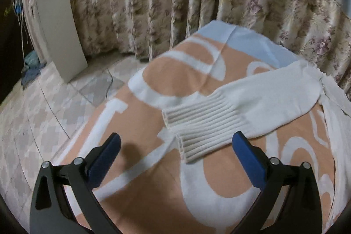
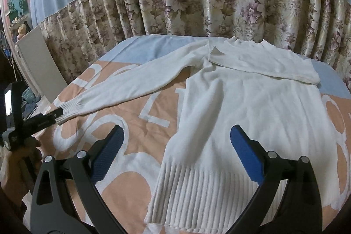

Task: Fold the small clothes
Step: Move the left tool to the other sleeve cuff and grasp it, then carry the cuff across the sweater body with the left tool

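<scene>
A white sweater [image 2: 252, 102] lies flat on a bed [image 2: 136, 172], one sleeve [image 1: 230, 111] stretched sideways for folding; both grippers' fingers [image 1: 108, 159] are released, the left gripper [image 1: 175, 146] near the cuff [image 1: 197, 131].

Your left wrist view was pretty smeared with motion blur, the right one sharp. Light was dim, flat indoor stuff, soft shadows, heavy fisheye bending with black corners.

Black gripper [image 2: 176, 142], blue pads [image 2: 246, 156], silver screws.
</scene>
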The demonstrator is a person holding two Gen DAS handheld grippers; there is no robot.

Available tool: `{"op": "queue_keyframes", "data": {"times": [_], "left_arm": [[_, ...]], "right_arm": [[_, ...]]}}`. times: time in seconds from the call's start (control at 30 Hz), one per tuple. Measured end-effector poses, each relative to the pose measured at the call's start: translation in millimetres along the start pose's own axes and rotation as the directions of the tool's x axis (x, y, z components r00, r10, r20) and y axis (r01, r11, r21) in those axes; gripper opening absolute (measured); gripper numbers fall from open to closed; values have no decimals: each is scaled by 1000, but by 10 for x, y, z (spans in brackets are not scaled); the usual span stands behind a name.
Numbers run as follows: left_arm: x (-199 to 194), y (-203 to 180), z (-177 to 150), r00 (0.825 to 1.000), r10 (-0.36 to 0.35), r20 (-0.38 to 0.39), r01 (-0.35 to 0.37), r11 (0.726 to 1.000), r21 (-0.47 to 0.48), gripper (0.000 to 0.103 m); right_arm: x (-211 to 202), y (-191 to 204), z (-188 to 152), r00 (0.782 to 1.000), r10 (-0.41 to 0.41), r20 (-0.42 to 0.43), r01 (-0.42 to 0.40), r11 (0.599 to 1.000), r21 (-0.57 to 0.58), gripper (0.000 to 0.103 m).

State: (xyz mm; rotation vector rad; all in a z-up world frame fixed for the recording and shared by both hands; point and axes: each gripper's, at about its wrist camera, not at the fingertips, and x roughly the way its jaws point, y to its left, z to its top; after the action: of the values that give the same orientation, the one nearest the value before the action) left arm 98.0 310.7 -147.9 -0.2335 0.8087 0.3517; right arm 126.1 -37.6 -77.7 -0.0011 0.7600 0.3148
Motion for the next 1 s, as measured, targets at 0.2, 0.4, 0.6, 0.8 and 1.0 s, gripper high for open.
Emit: {"op": "queue_keyframes", "data": {"times": [0.2, 0.4, 0.6, 0.8, 1.0], "left_arm": [[162, -161, 34, 995, -76, -62, 79, 996, 45, 98], [259, -291, 35, 994, -63, -90, 71, 994, 87, 80], [221, -146, 97, 990, -120, -69, 119, 993, -21, 19], [127, -179, 163, 989, -145, -39, 144, 989, -23, 14], [56, -233, 216, 993, -122, 4, 122, 992, -23, 10]], "right_arm": [[5, -12, -18, 1000, 1, -9, 0, 1000, 3, 98], [13, -56, -26, 1000, 2, -14, -2, 1000, 11, 98], [31, -101, -29, 1000, 1, -17, -1, 1000, 20, 98], [45, -141, -38, 1000, -1, -17, 1, 1000, 16, 98], [73, -201, -53, 1000, -4, -23, 5, 1000, 24, 98]]}}
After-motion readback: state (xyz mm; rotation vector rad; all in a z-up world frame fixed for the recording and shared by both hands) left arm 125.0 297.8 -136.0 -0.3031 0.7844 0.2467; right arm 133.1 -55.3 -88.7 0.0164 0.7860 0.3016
